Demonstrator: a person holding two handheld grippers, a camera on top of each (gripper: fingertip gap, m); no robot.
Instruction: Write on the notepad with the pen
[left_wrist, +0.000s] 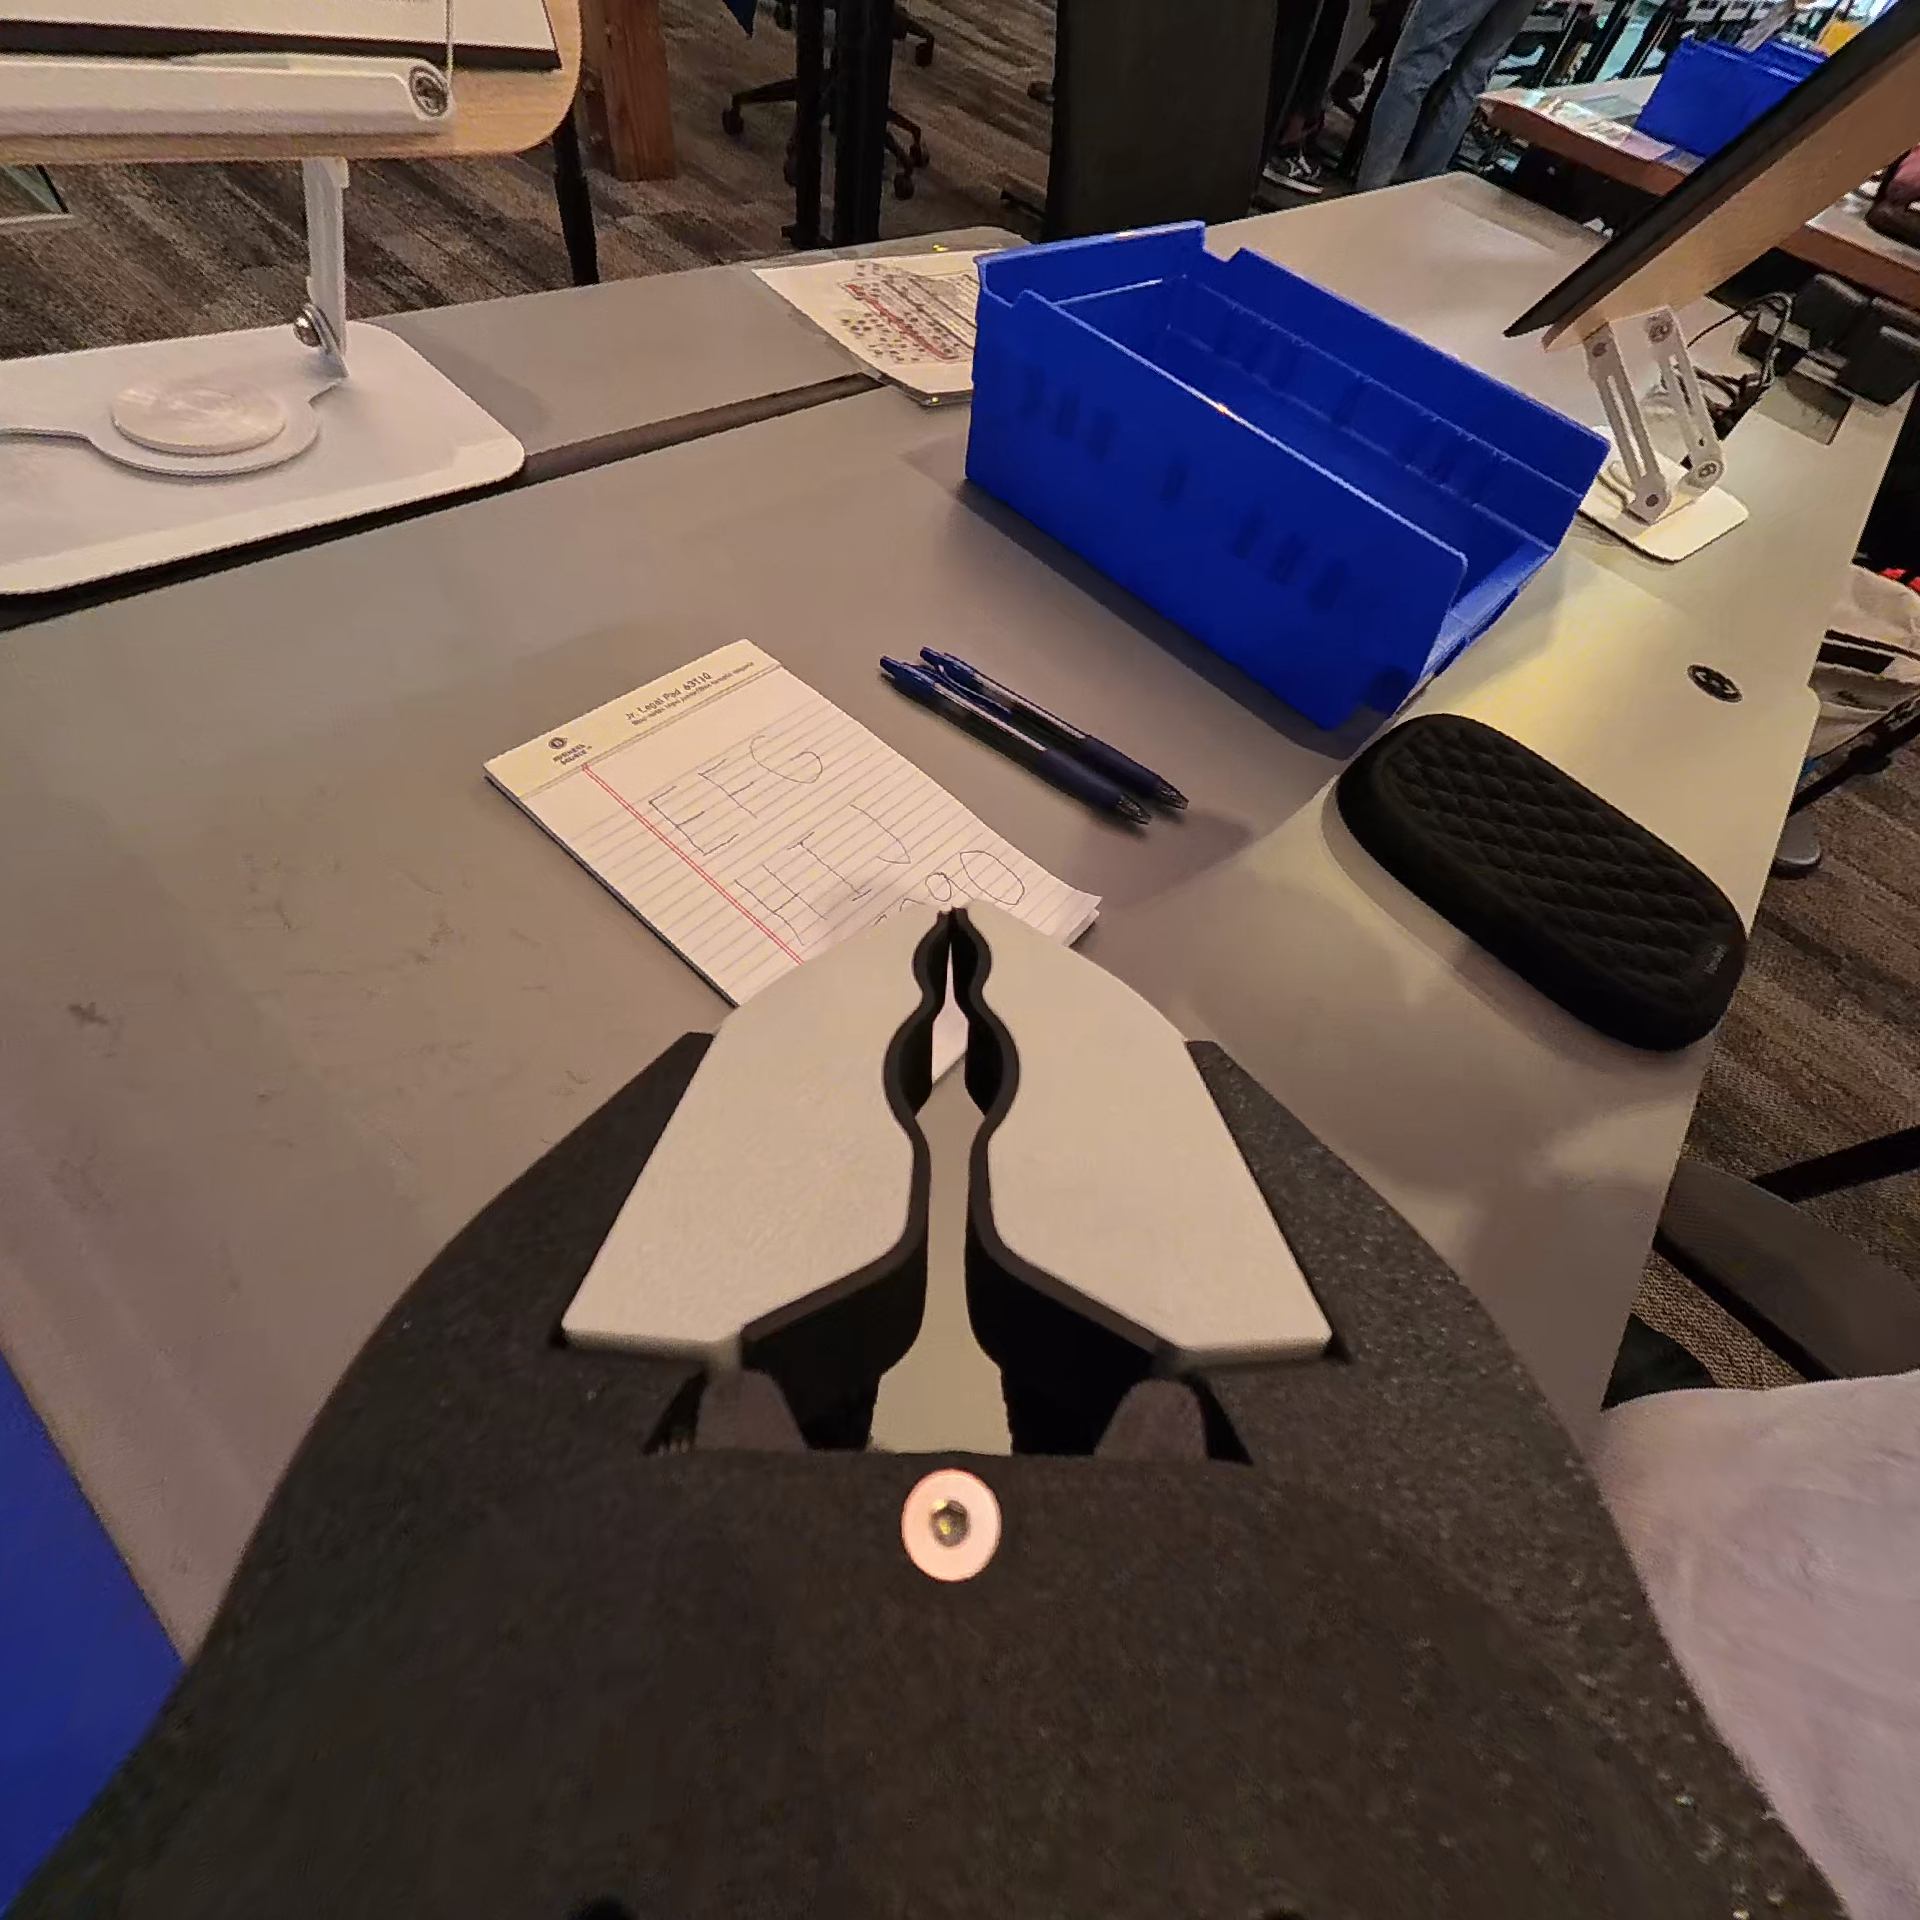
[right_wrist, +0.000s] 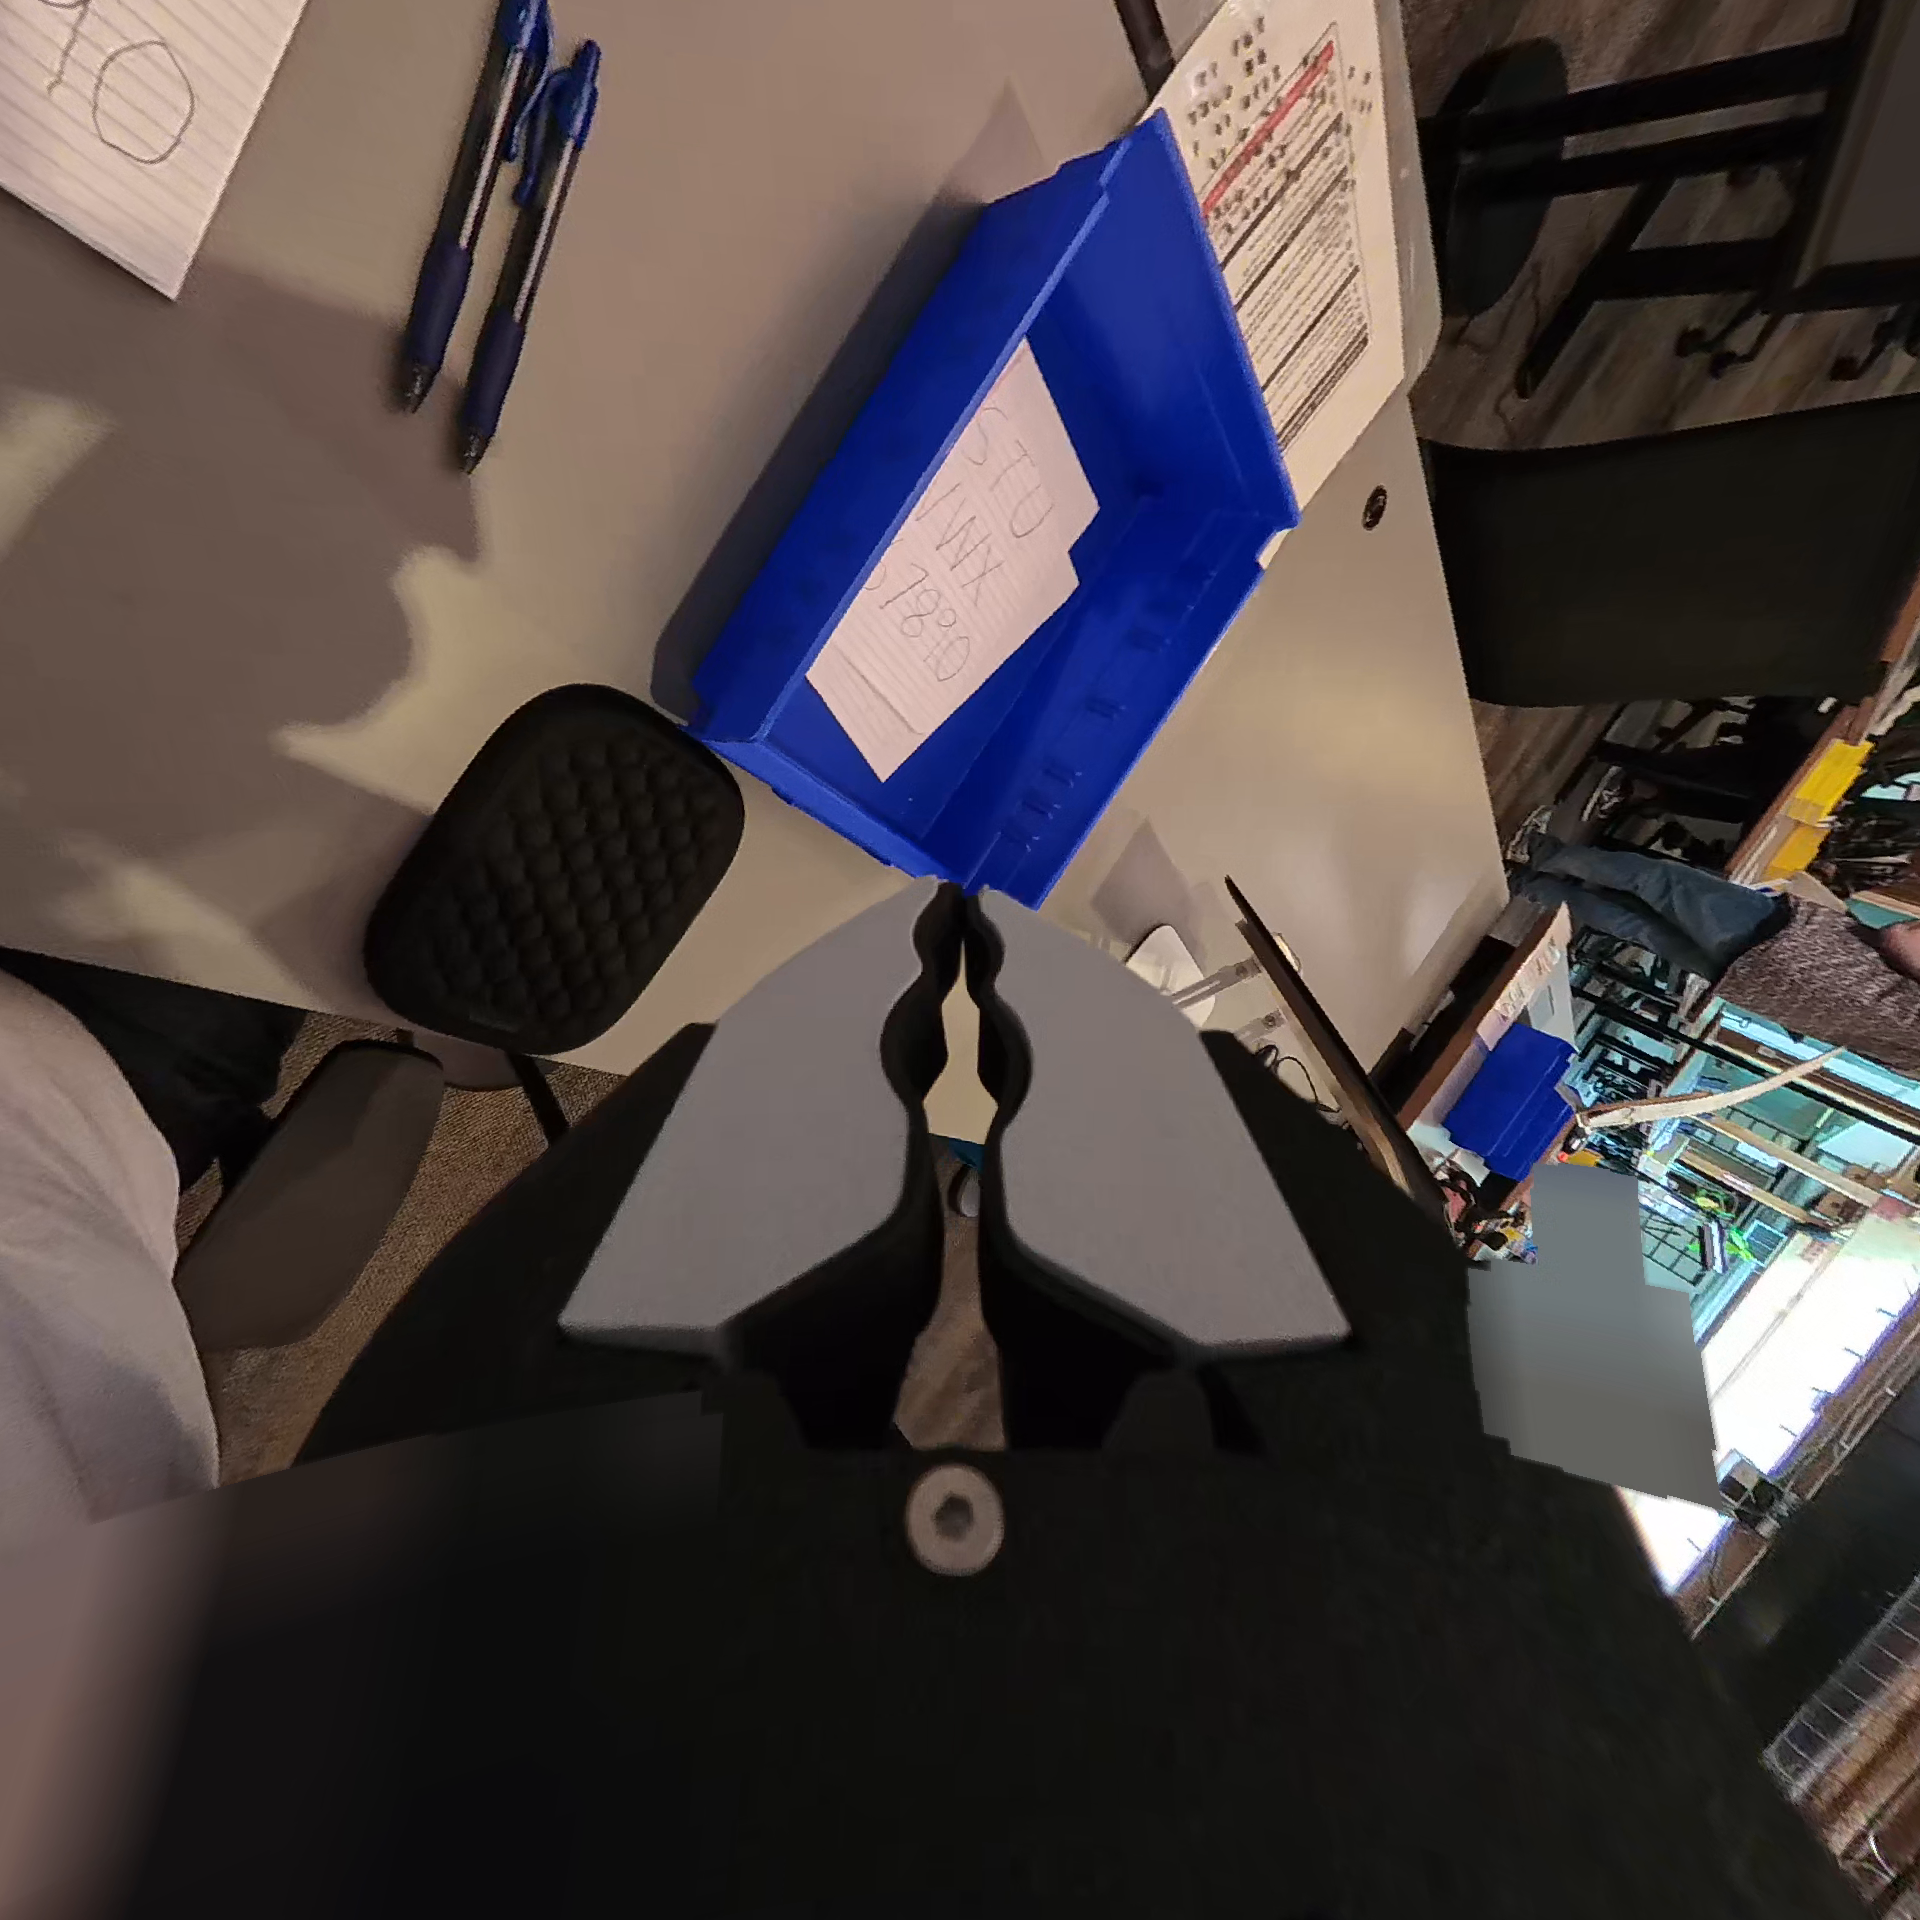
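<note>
A white lined notepad (left_wrist: 769, 821) with handwriting on its top page lies flat on the grey desk (left_wrist: 364, 935). Its corner also shows in the right wrist view (right_wrist: 104, 125). Two blue pens (left_wrist: 1029, 738) lie side by side on the desk to the right of the pad, and they show in the right wrist view (right_wrist: 488, 239) too. My left gripper (left_wrist: 952, 914) is shut and empty, its tips over the pad's near corner. My right gripper (right_wrist: 958, 914) is shut and empty, raised above the desk, its tips at the near end of a blue bin (right_wrist: 1174, 436).
The blue bin (left_wrist: 1247, 478) stands behind the pens and holds loose written sheets (right_wrist: 956, 582). A black padded wrist rest (left_wrist: 1538, 873) lies at the desk's right edge. A white stand base (left_wrist: 208, 447) sits at far left, another stand (left_wrist: 1652, 436) at far right. A printed sheet (left_wrist: 894, 312) lies behind the bin. Tip to tip, the grippers are about 30 cm apart.
</note>
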